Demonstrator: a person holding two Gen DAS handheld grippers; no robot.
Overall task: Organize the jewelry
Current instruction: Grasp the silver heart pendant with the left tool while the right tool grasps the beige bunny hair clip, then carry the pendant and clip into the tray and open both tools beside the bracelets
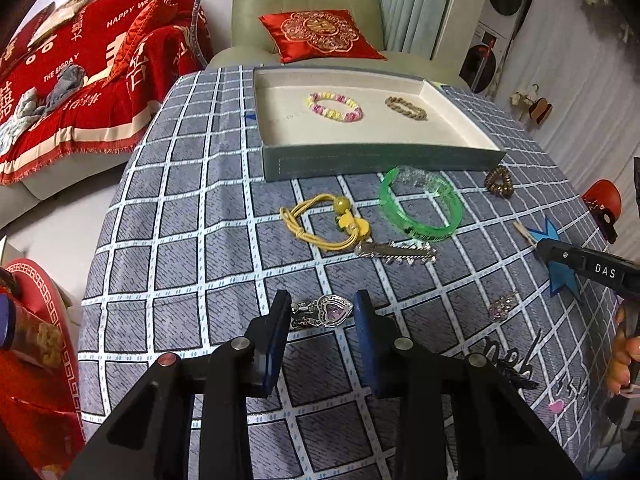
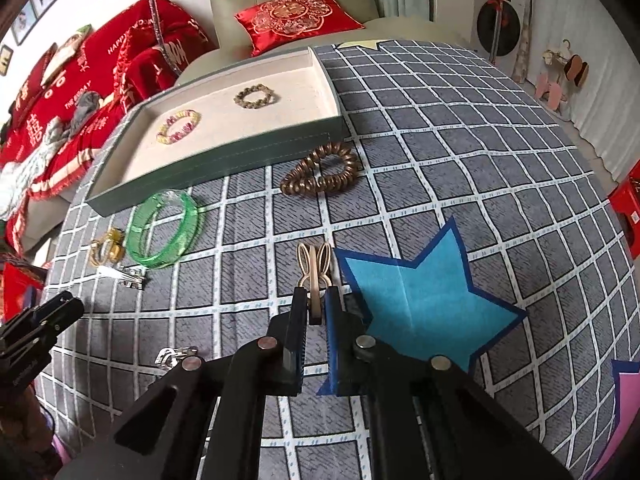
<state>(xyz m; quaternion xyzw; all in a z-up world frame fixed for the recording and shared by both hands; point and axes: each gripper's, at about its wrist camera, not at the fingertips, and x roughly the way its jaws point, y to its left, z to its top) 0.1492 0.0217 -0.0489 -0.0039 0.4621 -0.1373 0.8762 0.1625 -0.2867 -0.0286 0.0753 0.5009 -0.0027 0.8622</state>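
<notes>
My right hand-held gripper (image 2: 316, 304) clamps the beige rabbit-eared hair clip (image 2: 315, 276) for the cream-lined jewelry tray (image 2: 256, 152); my left hand-held gripper (image 1: 322, 312) straddles, unclosed, the silver heart-shaped purple-stone pendant (image 1: 326, 311) on the checked surface (image 1: 192, 240).

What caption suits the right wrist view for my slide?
Right gripper shut on a rabbit-ear hair clip beside the blue star, tray ahead.

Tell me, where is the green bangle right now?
The green bangle lies on the checked tablecloth just in front of the jewelry tray, with the yellow hair tie on its left and the silver hair clip nearer the camera.
</notes>
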